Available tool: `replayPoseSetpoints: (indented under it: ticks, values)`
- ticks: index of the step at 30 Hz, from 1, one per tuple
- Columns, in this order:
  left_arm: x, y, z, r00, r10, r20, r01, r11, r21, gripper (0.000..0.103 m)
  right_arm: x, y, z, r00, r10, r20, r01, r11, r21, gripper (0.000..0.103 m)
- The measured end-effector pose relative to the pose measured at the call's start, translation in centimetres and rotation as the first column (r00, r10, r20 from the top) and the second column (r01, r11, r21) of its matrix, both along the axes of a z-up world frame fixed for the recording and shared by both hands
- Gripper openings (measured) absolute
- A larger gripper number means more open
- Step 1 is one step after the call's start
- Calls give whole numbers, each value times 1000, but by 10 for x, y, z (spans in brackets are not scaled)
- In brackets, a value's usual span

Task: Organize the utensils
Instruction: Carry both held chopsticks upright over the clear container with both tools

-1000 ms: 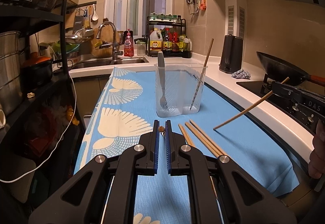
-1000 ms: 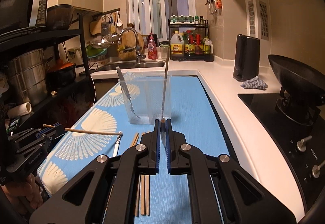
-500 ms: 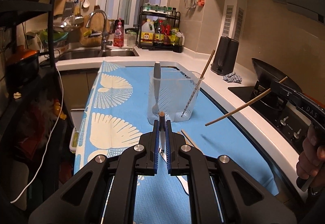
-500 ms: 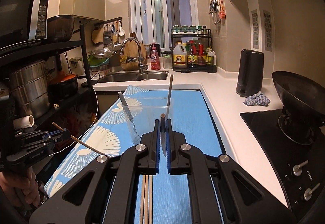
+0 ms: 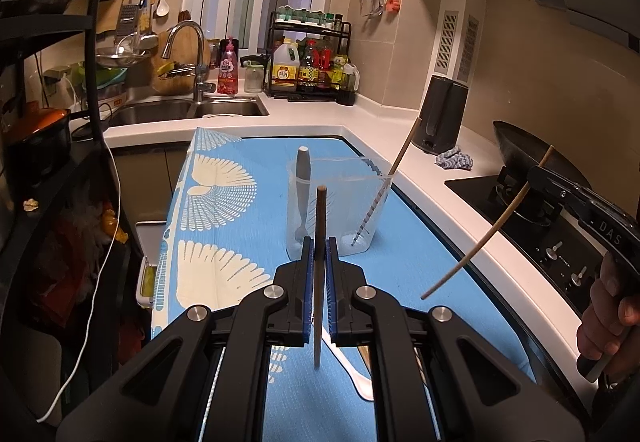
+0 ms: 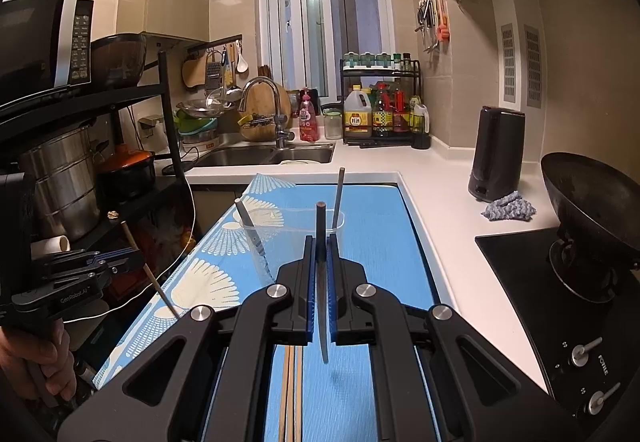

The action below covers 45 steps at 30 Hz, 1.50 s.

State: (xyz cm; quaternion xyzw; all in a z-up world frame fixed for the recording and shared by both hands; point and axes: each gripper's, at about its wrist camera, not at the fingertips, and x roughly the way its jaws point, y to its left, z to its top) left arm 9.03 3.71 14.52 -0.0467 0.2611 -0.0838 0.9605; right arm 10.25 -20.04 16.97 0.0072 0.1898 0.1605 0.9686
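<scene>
My left gripper (image 5: 319, 246) is shut on a wooden chopstick (image 5: 318, 306) that stands nearly upright between its blue pads, above the blue patterned cloth (image 5: 224, 226). Just beyond it a clear container (image 5: 360, 209) holds a grey fork (image 5: 303, 177) and one chopstick (image 5: 402, 153). My right gripper (image 6: 320, 242) is shut on another chopstick (image 6: 321, 302), also steep, in front of the same container (image 6: 280, 238). Each gripper shows in the other's view: right gripper (image 5: 536, 177) with its slanted chopstick (image 5: 480, 242), left gripper (image 6: 132, 260). Loose chopsticks (image 6: 290, 402) and a white spoon (image 5: 362, 386) lie on the cloth.
A black shelf rack (image 6: 168, 121) with pots and a white cable (image 5: 112, 201) stands to the left. A wok (image 6: 588, 201) sits on the stove at right, with a black kettle (image 6: 496, 153) and rag behind. The sink (image 6: 264, 153) and bottle rack are at the back.
Both grippers have risen from the cloth, each with its chopstick. The left one's chopstick has swung from nearly level to steep. The container now appears lower and closer in both views.
</scene>
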Motion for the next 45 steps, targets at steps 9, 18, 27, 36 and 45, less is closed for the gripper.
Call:
replayPoseSetpoints:
  ticks: [9, 18, 27, 36, 45]
  values:
    - [7, -6, 16, 1000, 1, -7, -1, 1000, 15, 6, 7, 5, 5, 1000, 12, -15, -12, 1000, -10, 5]
    - [19, -1, 34, 999, 7, -47, -7, 1000, 9, 6, 17, 9, 20, 999, 27, -37, -28, 1000, -13, 5]
    - [39, 2, 62, 997, -24, -75, 23, 1000, -3, 6, 35, 18, 57, 997, 61, -49, -62, 998, -22, 5]
    - [71, -10, 116, 998, -56, 4, 56, 998, 6, 6, 62, 26, 113, 996, 83, 21, -83, 997, -7, 5]
    - [123, -13, 140, 997, -32, 75, 34, 999, -31, 6, 113, 40, 122, 996, 60, 60, -62, 998, 18, 5]
